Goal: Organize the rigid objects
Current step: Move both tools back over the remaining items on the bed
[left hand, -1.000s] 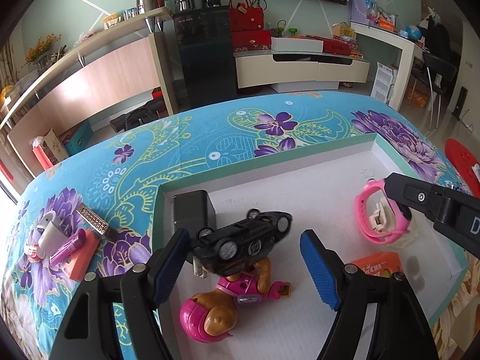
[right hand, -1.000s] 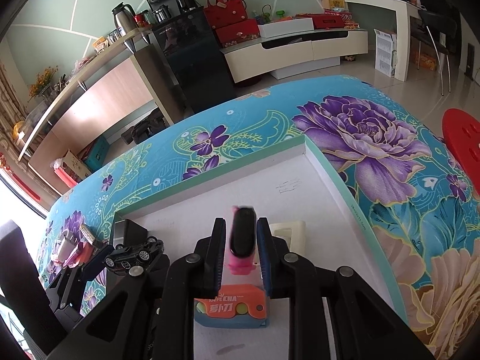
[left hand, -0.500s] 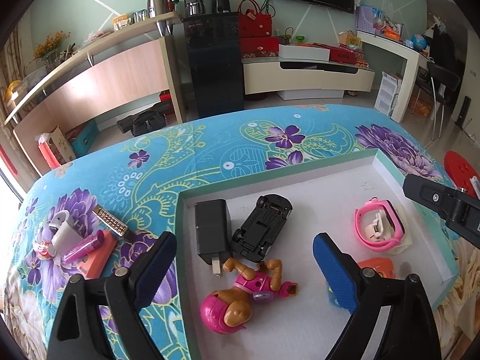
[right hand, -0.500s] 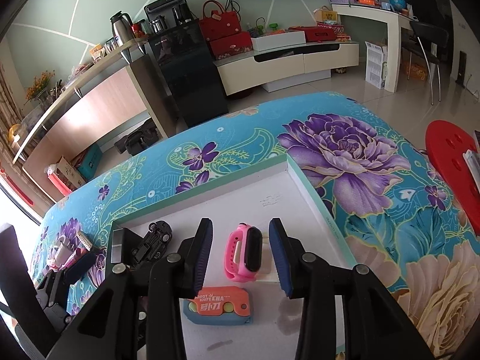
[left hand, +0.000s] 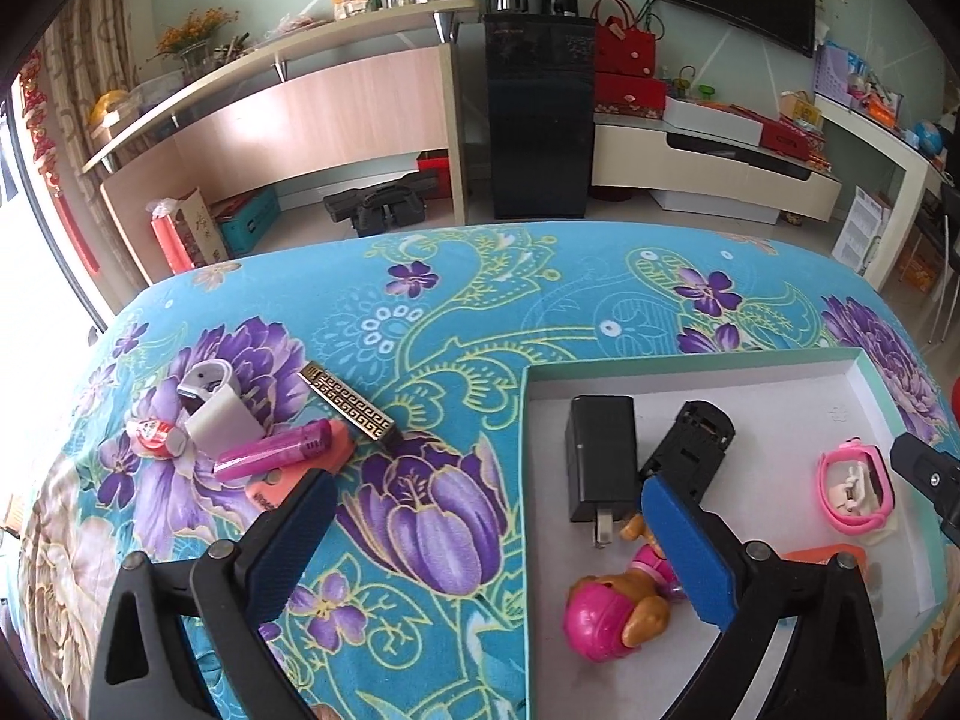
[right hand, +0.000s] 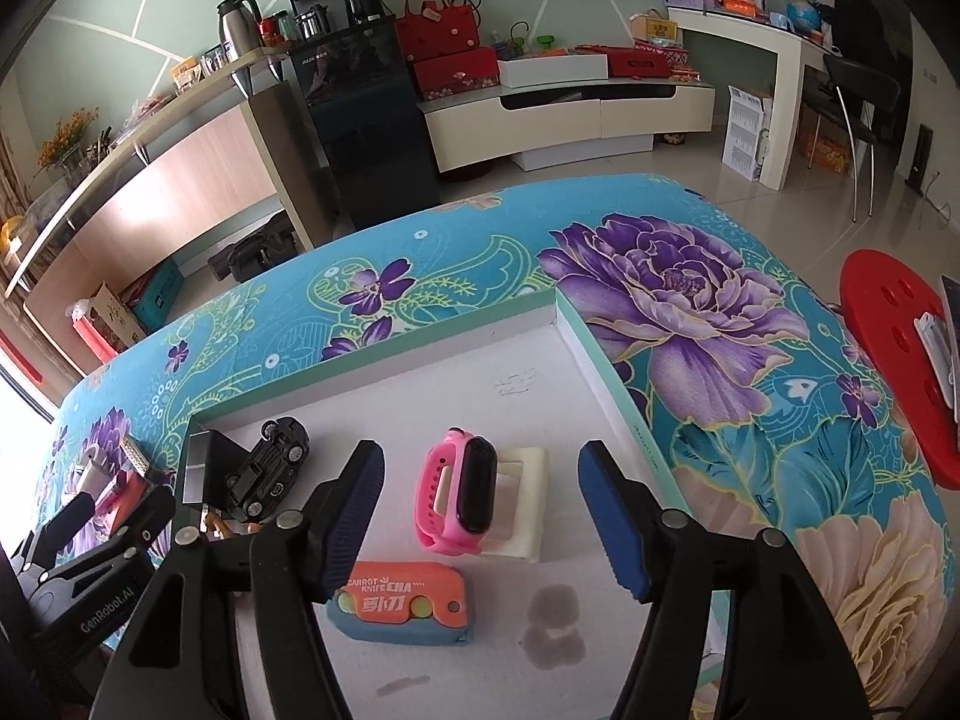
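Observation:
A white tray [left hand: 780,384] [right hand: 420,384] holds a black charger [left hand: 602,465], a black toy car [left hand: 690,450] [right hand: 270,468], a pink puppy toy [left hand: 618,606], a pink watch [left hand: 852,489] [right hand: 459,498] leaning on a cream block [right hand: 525,501], and an orange carrot knife [right hand: 402,600]. Left of the tray on the cloth lie a pink lighter [left hand: 273,450], a patterned bar [left hand: 348,402], a white case [left hand: 213,405] and a red-white ball [left hand: 153,435]. My left gripper [left hand: 480,546] is open and empty above the tray's left edge. My right gripper [right hand: 489,522] is open and empty, just before the watch.
The table has a turquoise floral cloth [left hand: 456,312]. An orange flat item [left hand: 282,483] lies under the lighter. A red stool [right hand: 900,354] stands off the table's right side. Cabinets and a black dispenser [left hand: 540,120] stand beyond the far edge.
My left gripper let go of the black car in the tray and swung left. My right gripper released the pink watch, opened wide and drew back.

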Available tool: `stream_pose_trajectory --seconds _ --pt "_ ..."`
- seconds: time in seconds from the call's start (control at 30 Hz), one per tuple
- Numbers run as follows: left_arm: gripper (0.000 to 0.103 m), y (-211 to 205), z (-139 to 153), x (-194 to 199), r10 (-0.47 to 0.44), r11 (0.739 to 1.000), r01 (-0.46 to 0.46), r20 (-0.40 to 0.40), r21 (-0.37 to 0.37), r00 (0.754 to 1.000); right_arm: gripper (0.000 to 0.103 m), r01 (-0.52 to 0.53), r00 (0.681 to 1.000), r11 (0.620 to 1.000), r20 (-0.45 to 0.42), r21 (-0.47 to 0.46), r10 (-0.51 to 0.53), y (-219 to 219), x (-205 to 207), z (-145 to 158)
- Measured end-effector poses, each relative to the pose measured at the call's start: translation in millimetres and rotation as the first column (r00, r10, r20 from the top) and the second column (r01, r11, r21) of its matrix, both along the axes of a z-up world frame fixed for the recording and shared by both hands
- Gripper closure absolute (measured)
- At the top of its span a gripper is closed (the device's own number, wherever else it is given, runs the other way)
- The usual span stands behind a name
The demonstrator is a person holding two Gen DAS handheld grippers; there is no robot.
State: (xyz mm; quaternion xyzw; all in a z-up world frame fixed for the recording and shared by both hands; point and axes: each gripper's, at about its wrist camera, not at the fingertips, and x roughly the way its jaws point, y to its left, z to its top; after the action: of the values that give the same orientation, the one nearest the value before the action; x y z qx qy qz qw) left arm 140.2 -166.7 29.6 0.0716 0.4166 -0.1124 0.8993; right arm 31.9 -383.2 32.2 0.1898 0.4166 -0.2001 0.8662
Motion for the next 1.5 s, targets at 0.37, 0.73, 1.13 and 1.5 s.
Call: stream_pose_trajectory --seconds 0.37,0.73,1.13,1.5 --pt "0.000 25.6 -13.6 13.1 0.124 0.992 -0.124 -0.052 0.020 0.991 0.009 -0.025 1.000 0.999 -0.011 -0.033 0.024 8.7 7.4 -1.6" --pt "0.000 51.9 -14.2 20.5 0.200 0.980 -0.199 -0.056 0.025 0.978 0.008 -0.040 0.999 0.998 0.002 -0.052 0.040 14.4 11.5 1.0" --pt "0.000 114.2 7.3 24.7 0.334 0.942 -0.334 0.012 0.034 0.943 0.008 -0.119 0.989 0.988 0.071 -0.101 0.127 54.6 24.7 23.7" --pt "0.000 182.8 11.0 25.9 0.459 0.886 -0.459 0.025 0.068 0.888 0.008 -0.313 0.944 0.942 0.069 -0.118 0.322 135.0 55.5 23.1"
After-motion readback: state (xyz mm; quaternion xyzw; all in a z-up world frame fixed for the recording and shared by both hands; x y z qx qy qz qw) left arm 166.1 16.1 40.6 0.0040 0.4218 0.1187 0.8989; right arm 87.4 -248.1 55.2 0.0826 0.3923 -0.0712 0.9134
